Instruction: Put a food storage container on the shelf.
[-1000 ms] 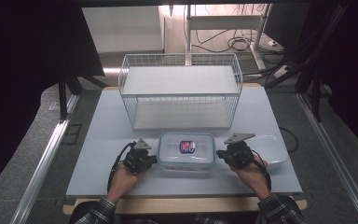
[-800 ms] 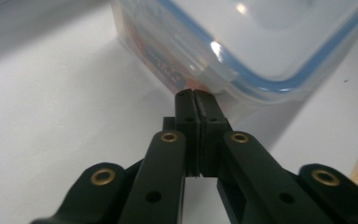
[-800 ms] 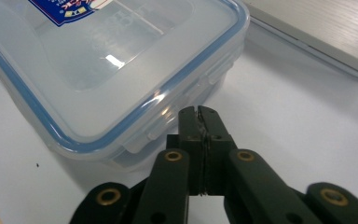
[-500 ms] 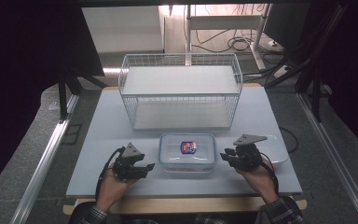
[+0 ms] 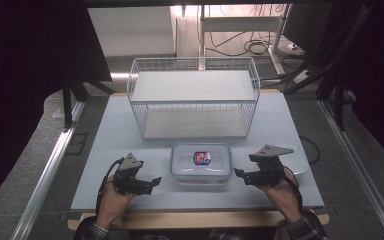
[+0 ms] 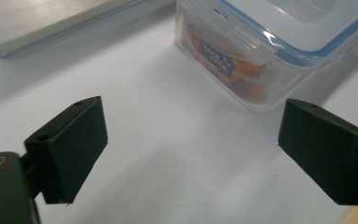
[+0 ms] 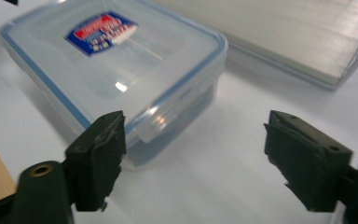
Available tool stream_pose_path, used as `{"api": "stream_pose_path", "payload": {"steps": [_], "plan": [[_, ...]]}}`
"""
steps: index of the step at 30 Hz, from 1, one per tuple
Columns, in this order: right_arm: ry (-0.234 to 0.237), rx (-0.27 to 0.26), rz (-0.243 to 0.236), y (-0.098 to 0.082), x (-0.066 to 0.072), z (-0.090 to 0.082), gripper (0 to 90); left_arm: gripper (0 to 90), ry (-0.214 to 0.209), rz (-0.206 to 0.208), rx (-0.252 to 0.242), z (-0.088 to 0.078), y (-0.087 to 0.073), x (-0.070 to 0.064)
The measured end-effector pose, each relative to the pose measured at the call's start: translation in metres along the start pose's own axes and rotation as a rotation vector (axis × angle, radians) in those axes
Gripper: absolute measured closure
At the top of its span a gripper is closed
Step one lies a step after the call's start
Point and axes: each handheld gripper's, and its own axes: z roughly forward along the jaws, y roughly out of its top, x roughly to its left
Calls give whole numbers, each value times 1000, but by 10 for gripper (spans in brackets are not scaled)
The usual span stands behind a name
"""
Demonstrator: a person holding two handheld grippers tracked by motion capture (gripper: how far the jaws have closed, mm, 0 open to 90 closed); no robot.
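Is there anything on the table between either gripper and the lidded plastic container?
Nothing visible. The left gripper and right gripper flank the container, each with open jaws, and only bare table lies in both gaps. The wire basket sits behind the container, off both paths.

Overhead view; close claw views, shared container (image 5: 201, 163)

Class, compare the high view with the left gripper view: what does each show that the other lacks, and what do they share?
High view alone: the wire basket, the person's hands, the right gripper, and the label on the container's lid. Left gripper view alone: close up, the container's side latch and the orange contents behind a printed label inside. Both: the clear lidded container on the white table, and the left gripper, its fingers wide apart.
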Motion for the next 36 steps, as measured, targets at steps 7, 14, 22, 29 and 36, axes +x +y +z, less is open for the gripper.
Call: {"api": "stream_pose_path", "payload": {"steps": [7, 14, 22, 29, 36], "plan": [[36, -25, 3, 2, -1, 1, 102, 52, -2, 29, -22, 1, 0, 0], [50, -19, -7, 5, 1, 6, 65, 51, -29, 9, 1, 0, 11, -1], [60, 19, 9, 15, 6, 12, 13, 41, -105, -38, -19, -3, 36, 2], [80, 75, 15, 28, 7, 21, 43, 68, -148, -17, 5, 16, 58, -3], [120, 125, 48, 32, 2, 42, 38, 58, -223, -41, 52, 43, 70, -3]]}}
